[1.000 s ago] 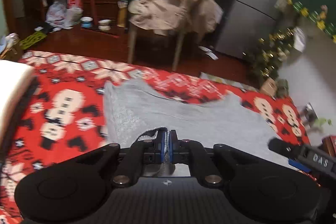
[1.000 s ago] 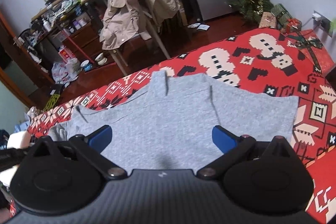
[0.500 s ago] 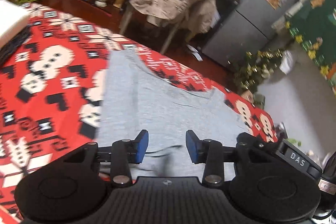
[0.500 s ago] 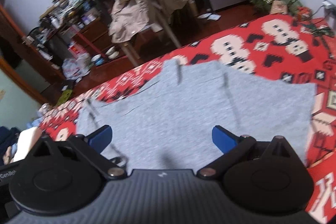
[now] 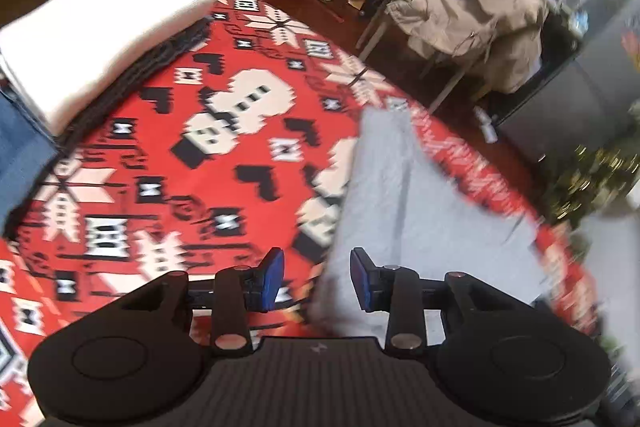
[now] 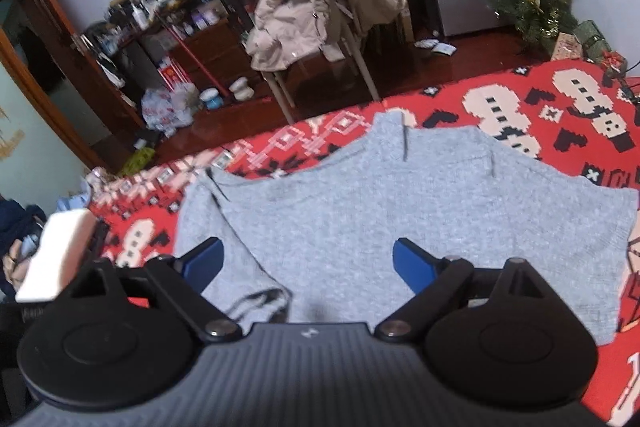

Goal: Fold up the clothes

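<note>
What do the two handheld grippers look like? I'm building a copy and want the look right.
Both match. The left gripper and right gripper each have a dark ribbed body with a small pale mark at its front edge, two round black discs at the sides, and black linkage arms with silver pivot pins. The fingers carry flat blue pads. No cables, sleeves or hands show.

The left gripper (image 5: 316, 279), clamped on a fold of the grey garment (image 6: 360, 223) a second ago, has released it; its jaws are now closing slightly, with nothing pressed between them. It has shifted to the garment's left edge over the red patterned blanket (image 5: 160, 187). The right gripper (image 6: 308, 263), previously fully spread, is closing above the garment, holding nothing.
</note>
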A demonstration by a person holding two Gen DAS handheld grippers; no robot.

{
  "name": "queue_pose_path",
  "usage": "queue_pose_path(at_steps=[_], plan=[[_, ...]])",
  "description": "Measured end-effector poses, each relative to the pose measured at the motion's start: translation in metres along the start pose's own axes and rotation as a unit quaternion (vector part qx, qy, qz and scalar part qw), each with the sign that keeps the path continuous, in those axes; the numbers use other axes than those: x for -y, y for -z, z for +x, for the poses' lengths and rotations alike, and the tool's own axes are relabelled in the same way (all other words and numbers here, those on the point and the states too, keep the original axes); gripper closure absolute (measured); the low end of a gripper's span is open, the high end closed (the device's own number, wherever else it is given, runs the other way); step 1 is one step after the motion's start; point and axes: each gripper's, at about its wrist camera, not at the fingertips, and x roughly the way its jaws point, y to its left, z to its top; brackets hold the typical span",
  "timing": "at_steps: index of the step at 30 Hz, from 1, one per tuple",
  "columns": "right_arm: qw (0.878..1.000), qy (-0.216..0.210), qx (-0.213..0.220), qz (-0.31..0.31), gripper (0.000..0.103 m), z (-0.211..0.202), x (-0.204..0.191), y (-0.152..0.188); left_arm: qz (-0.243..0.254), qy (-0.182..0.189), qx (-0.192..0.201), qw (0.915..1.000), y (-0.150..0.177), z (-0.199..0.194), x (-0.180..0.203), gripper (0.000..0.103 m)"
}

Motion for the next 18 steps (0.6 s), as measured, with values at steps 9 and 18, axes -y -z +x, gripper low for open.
queue_pose_path(at_steps=[9,18], plan=[[0.995,-0.044,-0.008,-0.084,0.062,0.011,-0.022,0.009,0.049,0.062,-0.036,0.9963,-0.025,0.044,0.009,0.073],[0.965,-0.054,-0.011,-0.258,0.064,0.025,-0.089,0.052,-0.016,0.104,-0.064,0.9924,-0.038,0.053,-0.029,0.073]])
